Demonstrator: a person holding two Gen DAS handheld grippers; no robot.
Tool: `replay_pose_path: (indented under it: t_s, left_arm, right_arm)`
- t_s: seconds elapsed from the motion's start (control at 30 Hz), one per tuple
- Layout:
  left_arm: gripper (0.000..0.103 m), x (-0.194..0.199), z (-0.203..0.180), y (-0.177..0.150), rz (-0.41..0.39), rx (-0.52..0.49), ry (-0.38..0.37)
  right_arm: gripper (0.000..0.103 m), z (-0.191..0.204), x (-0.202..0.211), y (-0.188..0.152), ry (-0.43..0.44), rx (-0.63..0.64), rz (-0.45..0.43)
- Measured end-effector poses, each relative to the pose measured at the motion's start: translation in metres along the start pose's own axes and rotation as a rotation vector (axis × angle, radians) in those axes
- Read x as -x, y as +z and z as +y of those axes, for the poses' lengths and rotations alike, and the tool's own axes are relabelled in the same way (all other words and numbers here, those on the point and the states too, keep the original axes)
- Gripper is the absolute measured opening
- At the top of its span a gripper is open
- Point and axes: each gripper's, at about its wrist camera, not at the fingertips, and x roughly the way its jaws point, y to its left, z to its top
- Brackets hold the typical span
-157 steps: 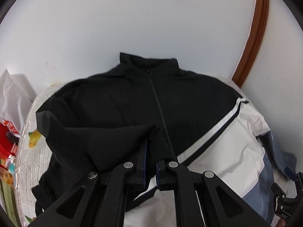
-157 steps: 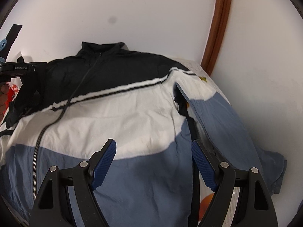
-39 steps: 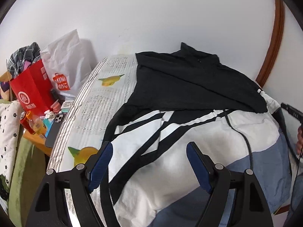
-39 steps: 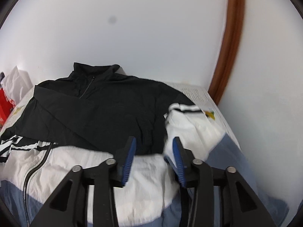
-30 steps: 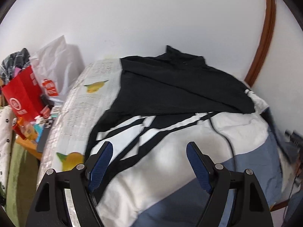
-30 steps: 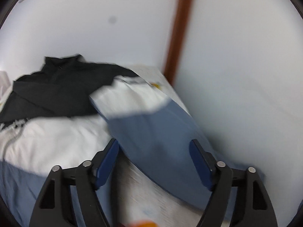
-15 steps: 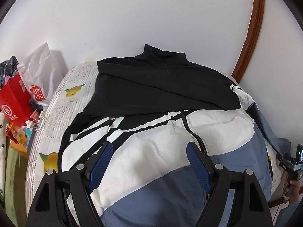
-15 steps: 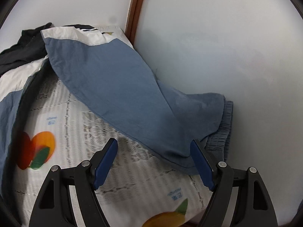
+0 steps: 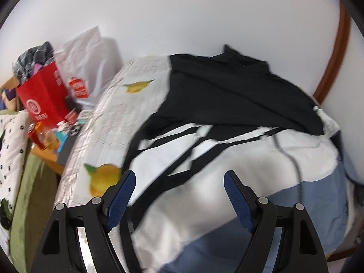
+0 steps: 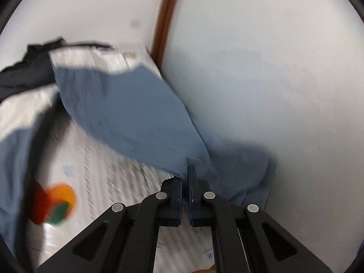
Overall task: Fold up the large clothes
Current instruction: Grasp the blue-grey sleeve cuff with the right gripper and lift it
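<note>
A large jacket [image 9: 227,113], black at the top, white in the middle and blue at the hem, lies spread on a bed with its left sleeve folded across the chest. My left gripper [image 9: 179,182] hovers open above the white part near the jacket's left side, nothing between its blue pads. In the right wrist view the blue right sleeve [image 10: 127,107] runs along the wall. My right gripper [image 10: 185,173] is shut on the sleeve's lower edge near the cuff, and the cloth bunches beyond the fingers.
The bed sheet [image 9: 113,118] is white with printed fruit; it shows again as sheet [image 10: 102,177] under the sleeve. A red bag [image 9: 43,100], a white bag [image 9: 88,66] and clutter stand left of the bed. A white wall [image 10: 273,68] and brown trim [image 10: 166,18] close the right side.
My right gripper went from wide open over the blue sleeve to shut on its edge near the cuff. The left gripper swung back leftward, still open, bringing the bags into view.
</note>
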Motion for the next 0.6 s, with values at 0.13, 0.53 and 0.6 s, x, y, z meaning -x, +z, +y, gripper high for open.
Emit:
replay_pose_path:
  t_s: [0.13,0.53,0.6]
  left_arm:
    - [0.078,-0.015,0.018,-0.008,0.031,-0.001,0.016]
    - [0.078,-0.047,0.044,-0.02,0.045,-0.029,0.031]
    - [0.078,-0.052,0.044,-0.021,0.048,-0.031,0.024]
  right_arm:
    - [0.002,0.011,0.026,0.03,0.001,-0.009,-0.08]
    - [0.001,0.095,0.084,0.142,0.029,0.012,-0.284]
    - [0.001,0.121,0.092,0.162,0.065,0.033,-0.324]
